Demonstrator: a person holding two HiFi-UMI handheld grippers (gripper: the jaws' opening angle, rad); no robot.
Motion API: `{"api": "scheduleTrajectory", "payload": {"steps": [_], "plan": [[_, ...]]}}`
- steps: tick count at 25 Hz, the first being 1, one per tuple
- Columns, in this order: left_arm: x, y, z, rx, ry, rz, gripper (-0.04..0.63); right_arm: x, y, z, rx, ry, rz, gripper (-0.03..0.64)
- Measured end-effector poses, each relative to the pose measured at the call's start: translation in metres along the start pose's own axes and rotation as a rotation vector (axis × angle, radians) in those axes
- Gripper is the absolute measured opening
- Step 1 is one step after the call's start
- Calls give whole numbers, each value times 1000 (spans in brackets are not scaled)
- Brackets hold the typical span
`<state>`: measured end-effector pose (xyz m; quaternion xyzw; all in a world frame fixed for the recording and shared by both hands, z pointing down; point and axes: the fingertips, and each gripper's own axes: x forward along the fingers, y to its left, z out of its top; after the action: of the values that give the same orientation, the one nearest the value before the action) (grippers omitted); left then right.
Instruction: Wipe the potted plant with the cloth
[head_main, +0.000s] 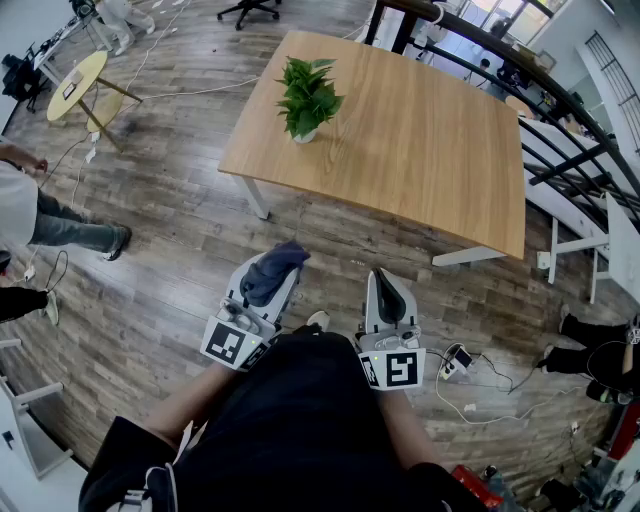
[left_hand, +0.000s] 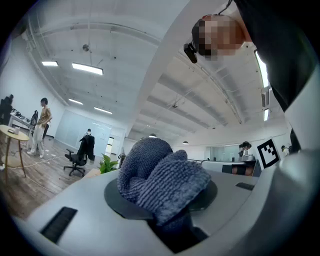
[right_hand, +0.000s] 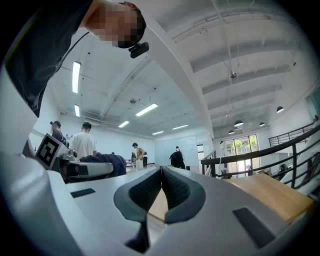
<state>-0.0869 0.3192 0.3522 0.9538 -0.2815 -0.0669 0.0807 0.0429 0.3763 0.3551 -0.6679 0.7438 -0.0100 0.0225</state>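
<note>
I read the cloth (left_hand: 160, 175) as a coarse ribbed knit, grey-blue, matt. The left gripper (left_hand: 162, 200) and right gripper (right_hand: 161, 187) have smooth matt grey plastic shells; the right's pads (right_hand: 145, 192) are dark, finely dimpled. The table (head_main: 420, 130) is smooth pale wood; the floor (head_main: 170, 200) around it is darker grained planking with slight sheen.

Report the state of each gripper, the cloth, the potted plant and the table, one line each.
left gripper, shut on the cloth, short of the table.
cloth, bunched between the left gripper's jaws, away from the potted plant.
right gripper, shut, nothing between its jaws.
potted plant, upright on the table, touched by neither gripper.
table, standing, bearing the potted plant near its left edge.
</note>
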Motion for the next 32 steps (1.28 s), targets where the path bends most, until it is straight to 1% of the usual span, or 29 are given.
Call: {"api": "scheduleTrajectory", "payload": {"steps": [3,6,8,10,13,15,18,21,27,32], "plan": [[7,-2,4,-7,-25,-9,161,0,-7,2,-7,-13,7,18],[3,-1,-4,-32,-26,-41,161,-2,-16,-3,-39,14,-23,18],[1,-1,-5,-22,-32,-52,160,-6,-24,-7,-25,25,-42,20],[3,0,-6,4,-22,-34,161,-11,-34,-9,2,18,-62,20],[7,3,-6,19,-13,14,161,-18,-48,-15,22,15,-88,20],[9,5,-3,10,-23,43,161,-21,-52,-19,32,20,-89,20],[8,9,-3,-21,-31,66,161,-23,-52,-25,43,41,-79,20],[12,10,-7,-10,-7,88,161,-24,-49,-29,33,57,-56,20],[29,19,-13,-19,14,81,161,-13,-48,-32,25,75,-41,20],[48,25,-22,-30,21,51,161,-8,-64,-39,31,85,-87,20]]}}
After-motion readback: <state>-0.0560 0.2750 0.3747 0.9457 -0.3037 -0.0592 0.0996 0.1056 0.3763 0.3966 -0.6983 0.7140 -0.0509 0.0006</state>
